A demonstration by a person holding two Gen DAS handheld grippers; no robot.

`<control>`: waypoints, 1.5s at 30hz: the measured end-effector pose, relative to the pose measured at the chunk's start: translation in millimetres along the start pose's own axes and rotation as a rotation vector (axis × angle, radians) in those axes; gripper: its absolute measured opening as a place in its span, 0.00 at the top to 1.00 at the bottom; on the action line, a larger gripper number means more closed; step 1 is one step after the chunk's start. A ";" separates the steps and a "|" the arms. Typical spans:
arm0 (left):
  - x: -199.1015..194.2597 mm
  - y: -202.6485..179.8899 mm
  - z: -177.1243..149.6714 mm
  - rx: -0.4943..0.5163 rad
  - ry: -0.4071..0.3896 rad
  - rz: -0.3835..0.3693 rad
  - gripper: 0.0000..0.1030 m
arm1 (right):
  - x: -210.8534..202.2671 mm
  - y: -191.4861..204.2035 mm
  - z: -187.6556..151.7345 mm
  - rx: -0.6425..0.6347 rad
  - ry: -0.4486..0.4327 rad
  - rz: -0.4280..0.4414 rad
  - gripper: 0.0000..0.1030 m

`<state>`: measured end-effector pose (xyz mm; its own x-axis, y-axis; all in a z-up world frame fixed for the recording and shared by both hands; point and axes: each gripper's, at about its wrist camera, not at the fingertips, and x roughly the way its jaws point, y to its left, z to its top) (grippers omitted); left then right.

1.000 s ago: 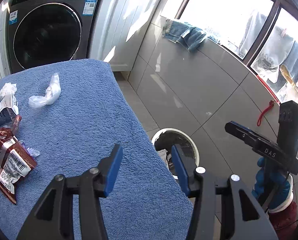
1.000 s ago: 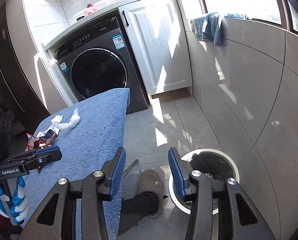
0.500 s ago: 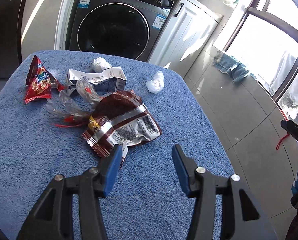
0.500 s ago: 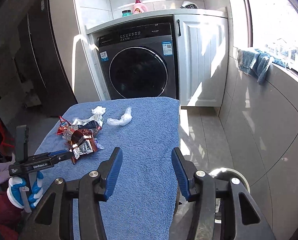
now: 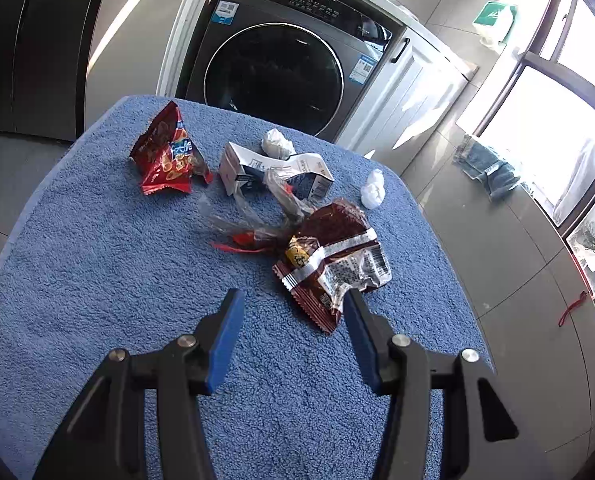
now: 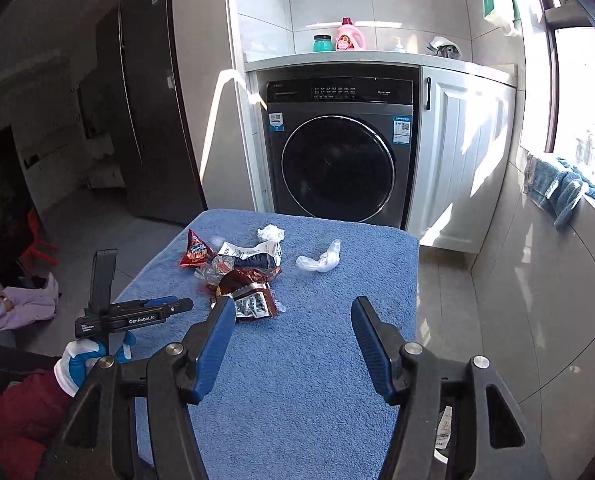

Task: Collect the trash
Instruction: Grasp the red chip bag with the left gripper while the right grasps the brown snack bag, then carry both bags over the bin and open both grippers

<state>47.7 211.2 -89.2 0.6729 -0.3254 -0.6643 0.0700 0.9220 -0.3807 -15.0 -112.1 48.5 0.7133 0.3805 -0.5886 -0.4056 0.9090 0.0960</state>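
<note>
Both views swung off the floor bin and onto the blue towel-covered table (image 5: pixel 97 280) since a second ago. Left wrist: left gripper (image 5: pixel 291 300) hangs half open and empty, brown wrapper (image 5: pixel 329 256) just past its right finger, red snack bag (image 5: pixel 169 156) and flattened carton (image 5: pixel 273 168) further back, bare towel to the left. Right wrist: right gripper (image 6: pixel 289 316) has just been opening, nothing between its jaws; washing machine (image 6: pixel 337 152) behind, table's near edge hidden
</note>
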 end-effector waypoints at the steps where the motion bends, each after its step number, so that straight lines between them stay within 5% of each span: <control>1: -1.2 3.8 0.3 -0.001 0.002 0.011 0.52 | 7.7 1.3 -1.2 0.001 0.010 0.014 0.44; 6: 1.4 26.6 14.0 -0.016 0.023 0.071 0.52 | 49.5 -5.4 -5.4 0.022 0.069 0.069 0.44; 11: 12.1 44.6 47.9 -0.059 -0.007 0.116 0.41 | 108.8 -6.2 -10.1 0.016 0.154 0.146 0.44; 21: 73.6 70.5 128.2 -0.109 -0.021 0.318 0.41 | 223.5 10.8 -6.0 -0.044 0.272 0.286 0.39; 26: 98.5 81.4 142.9 -0.134 0.018 0.351 0.41 | 262.4 17.8 -4.4 -0.059 0.297 0.331 0.37; 29: 106.8 87.1 141.5 -0.153 0.036 0.351 0.48 | 279.7 19.8 -4.7 -0.064 0.312 0.336 0.37; 32: 110.8 91.4 134.8 -0.171 0.053 0.339 0.68 | 289.9 17.9 -8.8 -0.064 0.322 0.328 0.37; 34: 108.2 90.7 130.2 -0.168 0.044 0.337 0.72 | 288.6 14.6 -11.6 -0.054 0.319 0.337 0.58; 38: 100.3 85.4 122.4 -0.155 0.027 0.328 0.84 | 281.5 11.0 -14.3 -0.049 0.295 0.347 0.80; 45: 67.4 67.2 109.8 -0.132 -0.013 0.307 0.89 | 234.8 9.7 -13.5 -0.035 0.190 0.334 0.86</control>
<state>178.7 274.2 -89.0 0.6570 -0.0332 -0.7532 -0.2327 0.9413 -0.2446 140.9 -16.2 -99.6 0.4214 0.6134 -0.6680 -0.6197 0.7325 0.2818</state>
